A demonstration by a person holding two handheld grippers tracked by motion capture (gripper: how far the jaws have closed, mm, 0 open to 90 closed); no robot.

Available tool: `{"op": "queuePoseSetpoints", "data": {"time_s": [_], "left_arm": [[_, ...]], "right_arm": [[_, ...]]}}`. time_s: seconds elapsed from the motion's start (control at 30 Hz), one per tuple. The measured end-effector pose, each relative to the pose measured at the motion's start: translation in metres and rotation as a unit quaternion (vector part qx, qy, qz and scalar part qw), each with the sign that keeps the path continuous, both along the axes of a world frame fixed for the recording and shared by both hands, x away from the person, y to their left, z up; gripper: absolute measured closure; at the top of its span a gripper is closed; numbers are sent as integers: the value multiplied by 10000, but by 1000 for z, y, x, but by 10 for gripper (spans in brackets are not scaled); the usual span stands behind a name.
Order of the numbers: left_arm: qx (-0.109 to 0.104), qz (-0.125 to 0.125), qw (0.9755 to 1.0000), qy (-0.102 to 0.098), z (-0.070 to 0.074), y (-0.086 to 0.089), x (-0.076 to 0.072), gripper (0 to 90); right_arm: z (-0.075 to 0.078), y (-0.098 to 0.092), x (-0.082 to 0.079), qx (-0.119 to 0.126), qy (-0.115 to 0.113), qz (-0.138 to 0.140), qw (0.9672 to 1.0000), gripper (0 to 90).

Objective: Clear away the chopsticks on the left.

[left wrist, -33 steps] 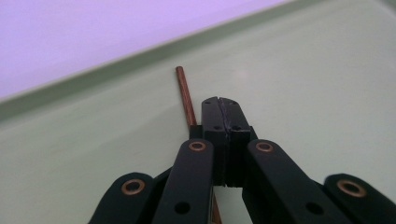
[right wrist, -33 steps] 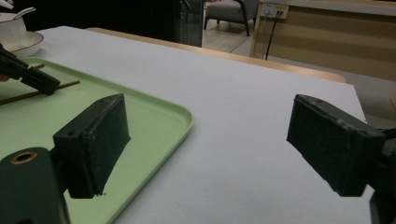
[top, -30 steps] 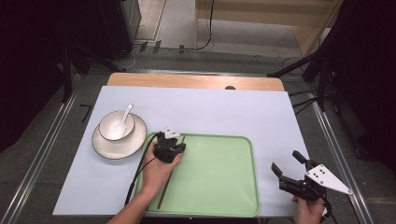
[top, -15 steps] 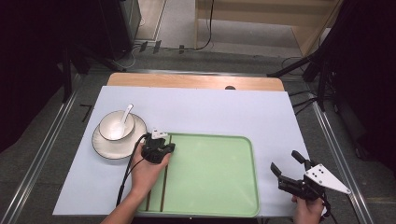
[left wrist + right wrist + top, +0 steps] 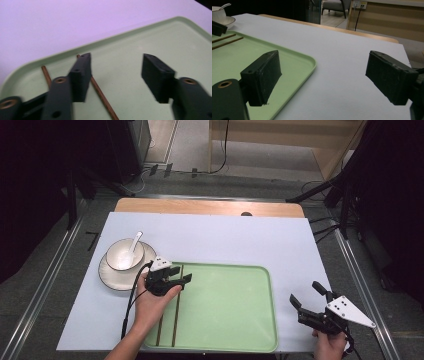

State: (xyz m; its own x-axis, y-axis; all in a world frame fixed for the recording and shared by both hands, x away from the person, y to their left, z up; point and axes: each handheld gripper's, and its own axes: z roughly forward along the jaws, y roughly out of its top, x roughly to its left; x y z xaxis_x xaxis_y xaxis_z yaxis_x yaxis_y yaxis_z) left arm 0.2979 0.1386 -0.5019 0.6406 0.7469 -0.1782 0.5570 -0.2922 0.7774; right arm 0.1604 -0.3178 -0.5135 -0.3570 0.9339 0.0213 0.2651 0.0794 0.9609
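Two brown chopsticks (image 5: 178, 312) lie side by side along the left end of a pale green tray (image 5: 225, 305). My left gripper (image 5: 182, 274) hovers open over their far ends. In the left gripper view, one chopstick (image 5: 102, 95) runs under the left jaw of that gripper (image 5: 116, 56) and the other chopstick (image 5: 46, 73) lies outside it; nothing is clamped. My right gripper (image 5: 304, 292) stands open off the tray's right edge, near the table's front. The right gripper view shows its jaws (image 5: 323, 55) wide apart over bare table, with the tray (image 5: 287, 62) to the left.
A white bowl (image 5: 122, 255) holding a white spoon (image 5: 134, 242) sits on a plate (image 5: 107, 275) left of the tray. The white table surface (image 5: 240, 240) stretches behind the tray. A wooden edge (image 5: 200, 207) runs along the far side.
My left gripper has shifted left, from over the tray toward its left end. Both chopsticks now show lying on the tray. The right gripper has stayed put.
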Motion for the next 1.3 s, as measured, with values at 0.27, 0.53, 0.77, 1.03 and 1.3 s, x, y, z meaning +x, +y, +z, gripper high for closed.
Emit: {"op": "queuePoseSetpoints", "data": {"time_s": [0.27,0.53,0.77,1.03,1.3], "left_arm": [[-402,-595,9973,-167,14,21,-15,0],[-466,-574,9967,-335,15,45,-25,0],[-398,-484,9969,-472,17,68,-34,0],[-451,-408,9963,-611,19,92,-45,0],[-433,-355,9960,-695,17,115,-51,0]], "right_arm": [[0,0,0,1,4,-4,10000,128],[0,1,0,-13,7,-16,10000,127],[0,1,0,-21,-14,-12,10000,127],[0,1,0,-29,-10,-6,10000,128],[0,0,0,-12,6,-15,10000,127]]}}
